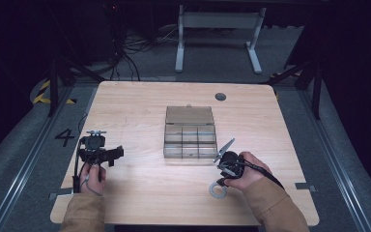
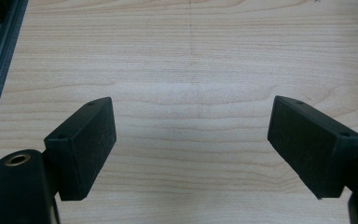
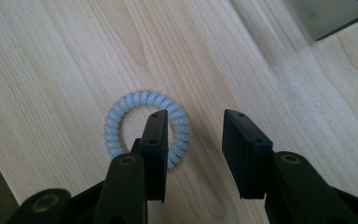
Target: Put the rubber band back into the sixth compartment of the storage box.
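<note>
A pale blue-grey coiled spiral hair tie (image 3: 145,128) lies flat on the light wooden worktop (image 1: 140,106), near right. The right tongs (image 3: 193,135) point down over it, half spread, one jaw inside the ring, pinching nothing. The left tongs (image 2: 191,140), near left, hover wide apart over bare wood.

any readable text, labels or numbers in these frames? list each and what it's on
"4": large dark numeral on the grey floor left of the table, seen in the high view.
The yellow and black hazard stripes on the floor further back are a marking, not text.
No lettering can be made out on the clear compartment box, the coiled hair tie, the left gripper or the right gripper.
</note>
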`<action>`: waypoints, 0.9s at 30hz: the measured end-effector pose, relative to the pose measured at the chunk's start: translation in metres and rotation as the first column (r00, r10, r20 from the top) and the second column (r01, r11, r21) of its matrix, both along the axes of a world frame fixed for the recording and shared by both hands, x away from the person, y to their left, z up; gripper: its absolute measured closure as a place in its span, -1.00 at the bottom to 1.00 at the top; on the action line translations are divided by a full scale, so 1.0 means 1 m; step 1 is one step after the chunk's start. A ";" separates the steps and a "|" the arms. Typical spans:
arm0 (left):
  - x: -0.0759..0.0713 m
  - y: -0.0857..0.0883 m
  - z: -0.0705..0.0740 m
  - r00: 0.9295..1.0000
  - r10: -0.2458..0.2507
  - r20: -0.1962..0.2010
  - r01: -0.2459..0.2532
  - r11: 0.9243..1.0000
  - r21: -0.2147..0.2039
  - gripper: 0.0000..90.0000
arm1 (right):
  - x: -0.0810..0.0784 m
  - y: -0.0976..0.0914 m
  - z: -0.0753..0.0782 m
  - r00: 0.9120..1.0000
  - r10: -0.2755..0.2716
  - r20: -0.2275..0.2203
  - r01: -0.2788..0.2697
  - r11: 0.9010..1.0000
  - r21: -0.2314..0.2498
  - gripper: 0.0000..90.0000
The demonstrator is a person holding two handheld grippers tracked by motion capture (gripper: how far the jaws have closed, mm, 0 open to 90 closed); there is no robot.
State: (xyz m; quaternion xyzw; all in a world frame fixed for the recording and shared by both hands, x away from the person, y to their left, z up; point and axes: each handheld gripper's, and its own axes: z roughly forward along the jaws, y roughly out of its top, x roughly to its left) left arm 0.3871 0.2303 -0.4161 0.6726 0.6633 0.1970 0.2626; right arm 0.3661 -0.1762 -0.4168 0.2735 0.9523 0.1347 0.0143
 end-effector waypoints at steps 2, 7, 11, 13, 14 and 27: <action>0.000 0.000 0.000 1.000 0.000 0.000 0.000 1.000 0.000 -0.65 | 0.000 0.001 -0.002 1.000 0.001 -0.003 -0.001 1.000 -0.005 0.39; 0.000 0.000 0.000 1.000 0.000 0.000 0.000 1.000 -0.001 -0.65 | 0.000 0.002 -0.005 1.000 0.004 -0.008 -0.004 1.000 -0.013 0.39; 0.000 0.000 0.000 1.000 0.000 -0.001 0.000 1.000 0.000 -0.65 | 0.001 0.003 -0.009 1.000 0.007 -0.010 -0.007 1.000 -0.029 0.42; 0.000 0.000 0.000 1.000 0.000 -0.001 0.000 1.000 0.000 -0.65 | 0.001 0.004 -0.010 1.000 0.015 -0.015 -0.015 0.999 -0.036 0.45; 0.000 0.000 0.000 1.000 0.000 0.000 0.000 1.000 -0.001 -0.65 | 0.000 0.005 -0.011 1.000 0.017 -0.018 -0.017 0.999 -0.037 0.46; 0.000 0.000 0.000 1.000 -0.001 -0.001 0.001 1.000 0.001 -0.65 | -0.004 0.014 -0.011 0.998 0.060 -0.006 -0.061 0.991 -0.117 0.84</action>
